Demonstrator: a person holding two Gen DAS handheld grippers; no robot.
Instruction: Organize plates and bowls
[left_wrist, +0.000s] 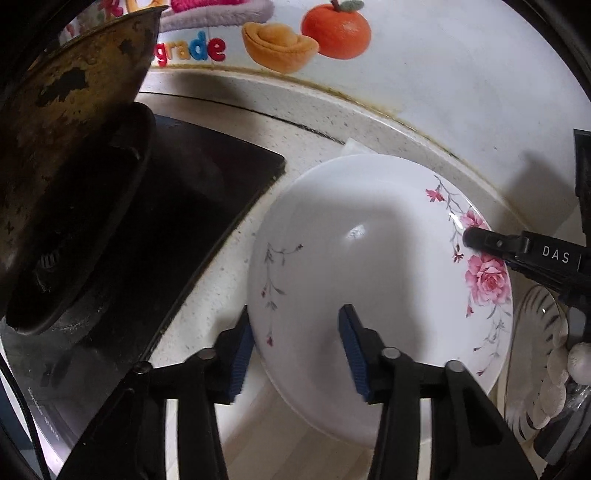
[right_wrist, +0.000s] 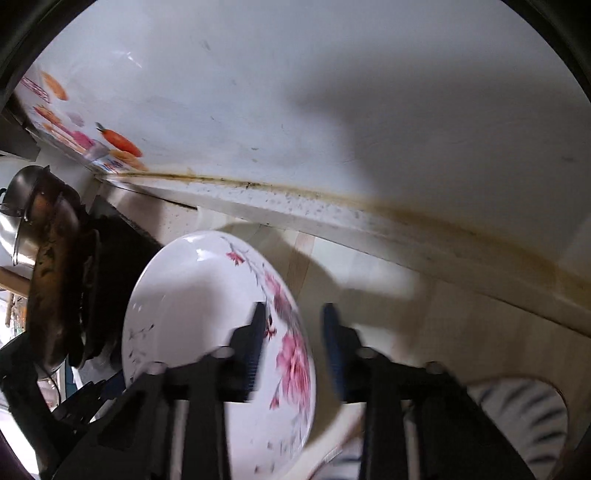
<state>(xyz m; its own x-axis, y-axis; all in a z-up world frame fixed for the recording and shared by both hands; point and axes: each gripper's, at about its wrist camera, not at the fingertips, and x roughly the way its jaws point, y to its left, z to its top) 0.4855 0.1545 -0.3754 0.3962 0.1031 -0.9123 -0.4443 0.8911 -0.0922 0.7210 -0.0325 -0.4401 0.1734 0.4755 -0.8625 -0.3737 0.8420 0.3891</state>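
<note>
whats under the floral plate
The floral plate sits on the speckled countertop, with a white scrap poking out behind its far rim. Whatever lies directly beneath is covered.

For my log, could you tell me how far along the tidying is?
Nothing looks stacked yet. In hand: the floral plate, its rim between the open jaws of left gripper and right gripper. Left: gripping and placing it, then the striped glass dish beside it.

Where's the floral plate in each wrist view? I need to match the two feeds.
Left wrist: the floral plate fills the centre-right, its near rim between the left gripper fingers.
Right wrist: the same plate sits lower centre-left, its rose edge between the right gripper fingers.
Shared landmark: the blackened wok, to the plate's left in both.
</note>
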